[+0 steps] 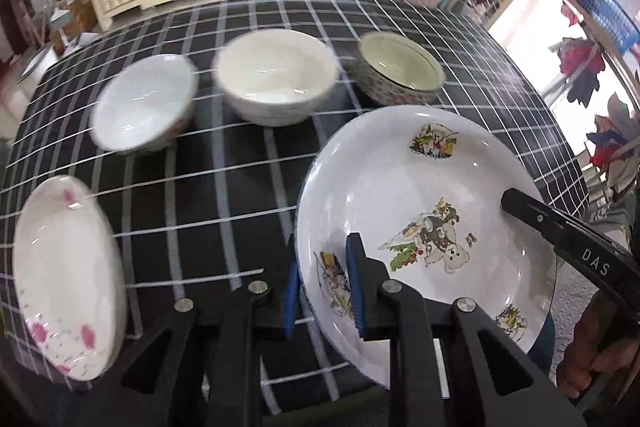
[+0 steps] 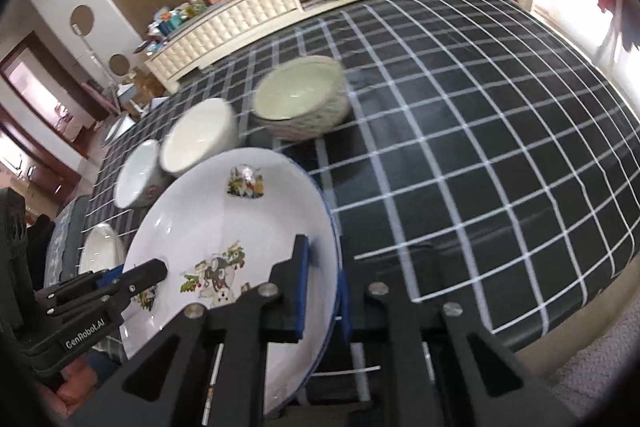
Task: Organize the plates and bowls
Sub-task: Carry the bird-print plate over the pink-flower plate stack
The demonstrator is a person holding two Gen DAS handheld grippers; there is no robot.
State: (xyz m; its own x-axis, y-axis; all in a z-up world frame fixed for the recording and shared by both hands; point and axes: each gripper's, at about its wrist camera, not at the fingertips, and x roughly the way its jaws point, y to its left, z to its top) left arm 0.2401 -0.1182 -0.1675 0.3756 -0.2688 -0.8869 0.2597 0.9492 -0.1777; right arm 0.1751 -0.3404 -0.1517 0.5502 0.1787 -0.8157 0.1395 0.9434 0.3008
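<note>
1. You have the cartoon-printed plate gripped from both sides: your left gripper pinches its near-left rim, one blue pad inside the plate and one outside, and your right gripper pinches the opposite rim the same way.
2. The plate sits tilted at the near edge of the counter, over the black checked cloth; it looks lifted, though you cannot tell for sure.
3. This looks like the carrying step. The likely next move is to bring it over the pink-flowered plate lying at the left and set it down level, so keep both grips even.
4. The plate is white, glossy and shallow, with a thin blue edge and cartoon decals.
5. Behind it stand three bowls in a row: a white bowl, a cream bowl and a patterned green bowl, not yet stacked.
</note>
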